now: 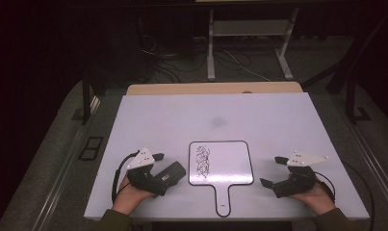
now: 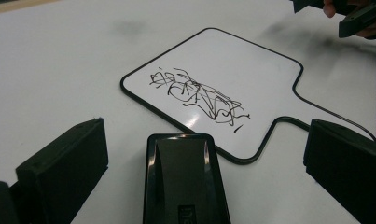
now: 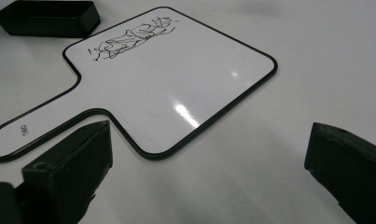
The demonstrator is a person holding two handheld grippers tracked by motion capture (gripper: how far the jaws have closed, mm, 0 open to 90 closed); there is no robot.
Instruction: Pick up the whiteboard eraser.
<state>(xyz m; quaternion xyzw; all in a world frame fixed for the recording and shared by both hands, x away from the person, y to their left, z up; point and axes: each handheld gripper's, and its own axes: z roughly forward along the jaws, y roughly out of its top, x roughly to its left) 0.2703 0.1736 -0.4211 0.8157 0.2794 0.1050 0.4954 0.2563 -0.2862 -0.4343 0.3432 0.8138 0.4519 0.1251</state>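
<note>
One eraser (image 2: 183,179) is straddled by the released left claw (image 2: 195,163); the right claw (image 3: 209,172) is spread over bare tabletop (image 1: 278,120) beside one whiteboard (image 1: 230,161).

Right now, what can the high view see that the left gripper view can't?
The high view alone takes in the whole white rectangular table, the dark floor with tangled cables, both of the person's hands, and the full handle of the white paddle-shaped whiteboard with a black rim.

The left gripper view alone gives a close look along the left tool, its open jaws either side of the black rectangular eraser, neither touching it.

Both show the whiteboard, its black scribble, the eraser and the right tool.
</note>
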